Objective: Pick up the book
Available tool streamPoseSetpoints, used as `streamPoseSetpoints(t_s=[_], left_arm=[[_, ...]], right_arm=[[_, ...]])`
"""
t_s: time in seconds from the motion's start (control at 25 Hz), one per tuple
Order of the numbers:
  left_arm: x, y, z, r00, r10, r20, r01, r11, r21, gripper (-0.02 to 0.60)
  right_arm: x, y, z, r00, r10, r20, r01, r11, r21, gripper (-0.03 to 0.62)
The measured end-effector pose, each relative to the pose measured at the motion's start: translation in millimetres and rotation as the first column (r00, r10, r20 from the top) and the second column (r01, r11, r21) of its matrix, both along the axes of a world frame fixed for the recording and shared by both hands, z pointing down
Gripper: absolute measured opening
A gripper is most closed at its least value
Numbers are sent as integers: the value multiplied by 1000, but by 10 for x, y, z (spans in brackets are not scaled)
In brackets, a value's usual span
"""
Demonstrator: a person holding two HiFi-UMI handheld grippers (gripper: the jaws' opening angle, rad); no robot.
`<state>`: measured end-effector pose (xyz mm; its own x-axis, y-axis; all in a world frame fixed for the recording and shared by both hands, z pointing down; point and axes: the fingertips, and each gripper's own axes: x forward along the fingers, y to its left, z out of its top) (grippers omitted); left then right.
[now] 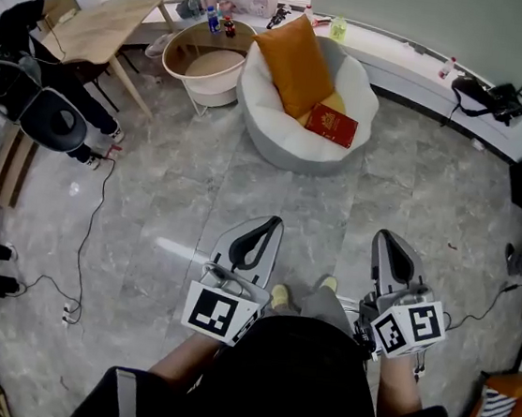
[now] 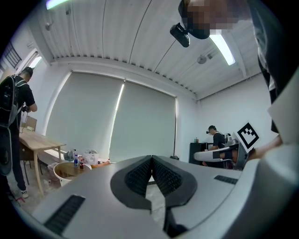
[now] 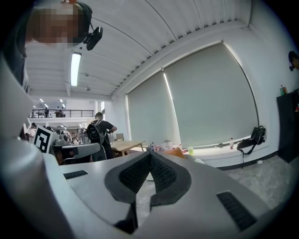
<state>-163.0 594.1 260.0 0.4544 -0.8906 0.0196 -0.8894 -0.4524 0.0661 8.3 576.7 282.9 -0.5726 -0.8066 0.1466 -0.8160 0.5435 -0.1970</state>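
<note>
A red book (image 1: 334, 124) lies on the seat of a white round chair (image 1: 283, 144), beside an orange cushion (image 1: 296, 64), in the head view's upper middle. Both grippers hang over the grey floor well short of the chair. My left gripper (image 1: 269, 224) is shut with nothing between its jaws, and so is my right gripper (image 1: 391, 238). In the left gripper view the jaws of the left gripper (image 2: 151, 160) meet at the tips. The right gripper (image 3: 150, 156) shows the same in its own view, with the cushion (image 3: 176, 152) just past its tips.
A round white basket (image 1: 208, 64) stands left of the chair. A wooden table (image 1: 100, 23) and a person with a backpack (image 1: 31, 80) are at the far left. A low ledge (image 1: 401, 64) with bottles and a black bag (image 1: 487, 97) runs along the back. Cables trail on the floor.
</note>
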Motion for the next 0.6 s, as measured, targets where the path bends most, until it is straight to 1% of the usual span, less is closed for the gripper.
streamPoseSetpoints(t_s=[0.12, 0.24, 0.6], left_arm=[[-35, 26, 16, 1000, -1, -13, 1, 1000, 9, 11], [-92, 23, 31, 1000, -11, -21, 12, 1000, 8, 11], [-164, -121, 38, 999, -32, -14, 32, 999, 7, 11]], right_arm=[[5, 25, 5, 1000, 16, -6, -16, 1000, 1, 14], [-42, 38, 34, 1000, 13, -13, -14, 1000, -10, 14], [-118, -120, 68, 1000, -4, -23, 4, 1000, -12, 14]])
